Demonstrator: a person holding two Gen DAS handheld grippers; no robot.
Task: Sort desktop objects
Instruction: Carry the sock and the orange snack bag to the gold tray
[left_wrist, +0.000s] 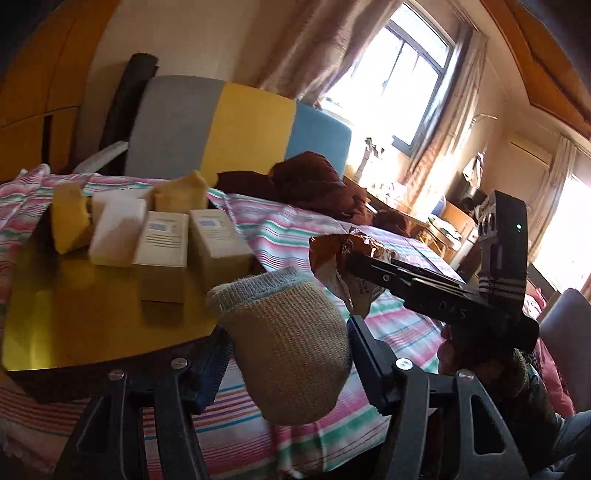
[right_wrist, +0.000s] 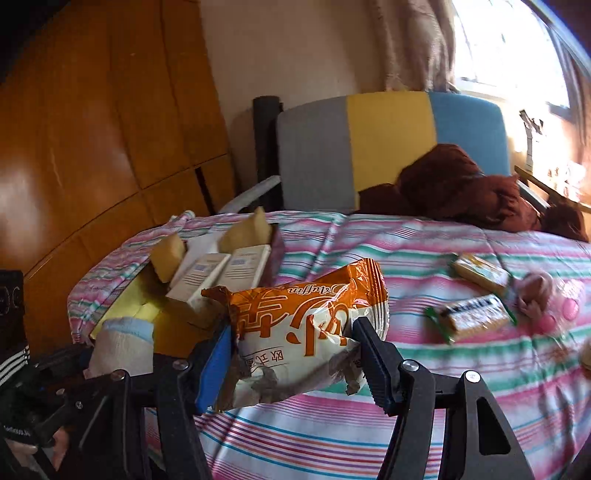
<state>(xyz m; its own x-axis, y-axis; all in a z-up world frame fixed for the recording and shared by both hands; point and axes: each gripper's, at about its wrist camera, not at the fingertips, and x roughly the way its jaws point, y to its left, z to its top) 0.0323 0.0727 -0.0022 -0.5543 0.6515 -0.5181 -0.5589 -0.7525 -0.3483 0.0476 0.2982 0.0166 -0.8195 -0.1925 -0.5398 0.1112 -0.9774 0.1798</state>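
Note:
My left gripper is shut on a beige knitted sock with a pale blue cuff, held above the striped bedspread beside the yellow box lid. The same sock shows at the lower left of the right wrist view. My right gripper is shut on an orange and white Muffin snack bag; in the left wrist view that bag hangs to the right of the sock. Two cream cartons and yellow sponge pieces stand in the lid.
Two wrapped biscuit packs and a pink item lie on the striped bedspread to the right. A brown garment is heaped by the grey, yellow and blue headboard. A wooden wardrobe fills the left.

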